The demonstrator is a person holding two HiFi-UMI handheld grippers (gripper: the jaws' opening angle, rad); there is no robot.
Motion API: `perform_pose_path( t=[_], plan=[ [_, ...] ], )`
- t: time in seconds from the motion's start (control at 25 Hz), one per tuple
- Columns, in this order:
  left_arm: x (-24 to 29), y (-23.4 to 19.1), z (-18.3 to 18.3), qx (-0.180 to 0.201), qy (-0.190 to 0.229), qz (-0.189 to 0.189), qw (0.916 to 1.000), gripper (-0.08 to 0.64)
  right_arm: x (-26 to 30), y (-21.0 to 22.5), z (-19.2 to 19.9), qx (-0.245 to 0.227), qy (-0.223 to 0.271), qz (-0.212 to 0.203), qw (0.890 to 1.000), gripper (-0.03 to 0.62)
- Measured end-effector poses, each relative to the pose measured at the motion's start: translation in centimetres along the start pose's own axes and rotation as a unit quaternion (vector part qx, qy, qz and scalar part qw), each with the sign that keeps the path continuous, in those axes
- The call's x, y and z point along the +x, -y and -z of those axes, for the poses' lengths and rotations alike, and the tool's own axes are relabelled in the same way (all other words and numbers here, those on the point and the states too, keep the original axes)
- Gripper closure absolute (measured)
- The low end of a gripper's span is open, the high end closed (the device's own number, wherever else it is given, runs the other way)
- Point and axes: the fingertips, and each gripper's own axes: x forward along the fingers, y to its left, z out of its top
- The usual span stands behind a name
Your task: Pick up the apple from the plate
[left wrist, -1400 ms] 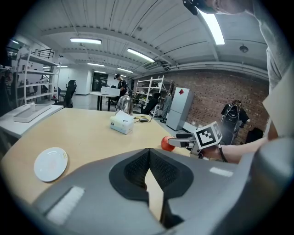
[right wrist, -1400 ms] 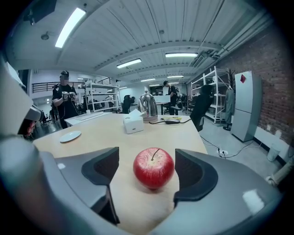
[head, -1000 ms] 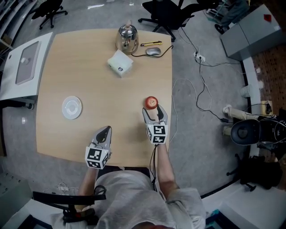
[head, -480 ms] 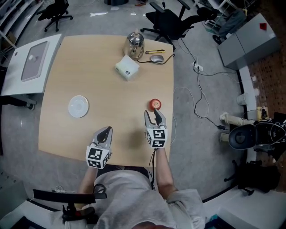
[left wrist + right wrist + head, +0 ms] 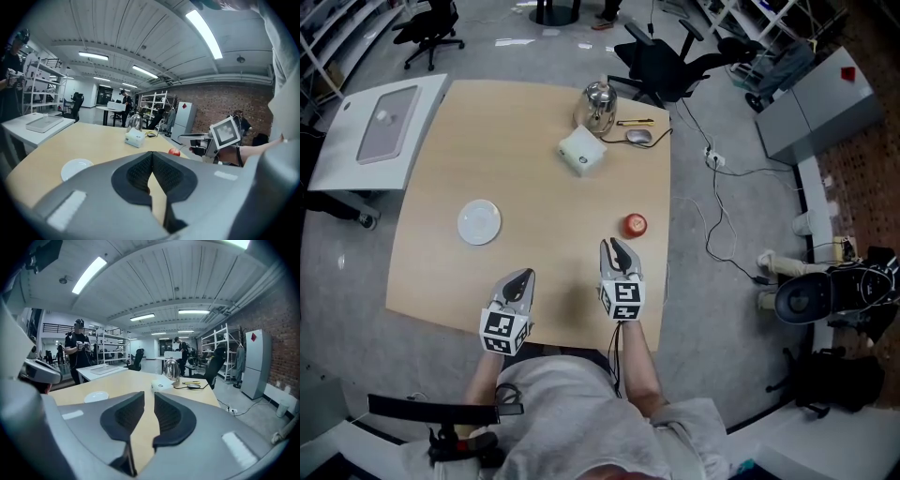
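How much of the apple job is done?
Done, it seems: the apple is off the plate and sits on the table. In hand: nothing. The right gripper is just short of the apple, its fingers closing on air; the left gripper is shut and empty. Left, if anything: grasping and lifting the apple.

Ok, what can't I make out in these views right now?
Right gripper view: the apple doesn't show; the right claw, closing on nothing, fills the lower frame with its own body.
Left gripper view: the left claw hides the apple's base behind its body.
Head view: the slim item beside the kettle is too small to identify.
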Motion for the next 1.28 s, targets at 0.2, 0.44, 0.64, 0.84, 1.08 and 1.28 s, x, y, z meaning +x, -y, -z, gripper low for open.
perform_pose_path(
  t=[0.2,0.44,0.64,0.84,1.08,1.28],
  plan=[
    [-1.3,-0.9,-0.1,0.0,0.009,-0.005,0.9999,0.541,-0.5,-2.5,-1.0,-0.004,0.015,-0.007,1.0,0.54],
    [-2.9,-1.7,-0.6,0.005,0.025,-0.009,0.9996,0.541,-1.2,-5.2,-2.3,-0.004,0.031,-0.021,0.999,0.568],
    [-4.2,-2.5,-1.3,0.009,0.039,-0.009,0.9992,0.541,-1.7,-7.4,-2.8,0.001,0.039,-0.029,0.999,0.583],
    [-4.9,-2.9,-1.4,0.015,0.046,-0.004,0.9988,0.541,-2.6,-8.9,-2.6,0.005,0.045,-0.028,0.999,0.586],
    [-6.9,-4.0,-1.9,0.028,0.049,0.012,0.9983,0.541,-3.9,-11.4,-2.8,0.013,0.049,-0.014,0.999,0.586],
    [-7.5,-4.6,-2.0,0.035,0.056,0.02,0.9976,0.541,-4.8,-12.0,-2.1,0.03,0.053,-0.001,0.998,0.586]
  ],
)
